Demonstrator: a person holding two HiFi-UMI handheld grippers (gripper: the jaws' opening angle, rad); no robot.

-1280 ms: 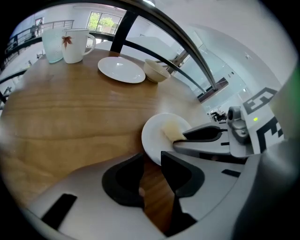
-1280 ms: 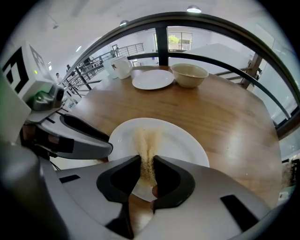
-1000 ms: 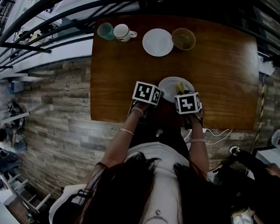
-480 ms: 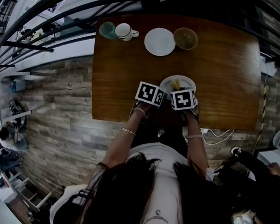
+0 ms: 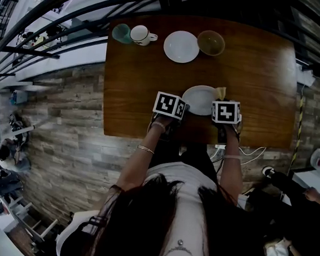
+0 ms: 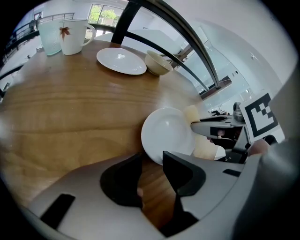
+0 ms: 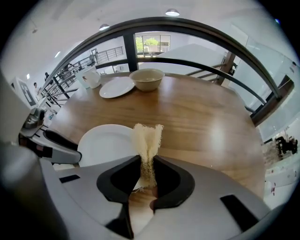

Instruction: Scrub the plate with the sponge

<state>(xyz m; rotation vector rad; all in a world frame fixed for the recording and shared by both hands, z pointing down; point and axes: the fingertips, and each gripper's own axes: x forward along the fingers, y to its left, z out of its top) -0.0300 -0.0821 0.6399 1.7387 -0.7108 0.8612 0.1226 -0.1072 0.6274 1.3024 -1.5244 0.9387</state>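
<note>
A white plate (image 5: 200, 96) lies flat on the wooden table (image 5: 251, 76) near its front edge. My left gripper (image 6: 151, 173) stands open at the plate's near-left rim, and its pads do not press on the plate (image 6: 166, 133). My right gripper (image 7: 147, 168) is shut on a pale yellow, fibrous sponge (image 7: 147, 138), which sticks up between its jaws. The sponge (image 5: 221, 92) hovers at the right edge of the plate (image 7: 105, 143). In the left gripper view the right gripper (image 6: 220, 133) shows just beyond the plate.
At the table's far edge stand a second white plate (image 5: 181, 46), a bowl (image 5: 211, 43), a white mug (image 5: 140, 36) and a teal glass (image 5: 121, 34). Bare wood stretches to the right and left of the near plate. A railing runs beyond the table.
My right gripper has carried the sponge from over the plate's middle to its right edge, which uncovers the whole plate. The left gripper has stayed at the plate's left rim.
</note>
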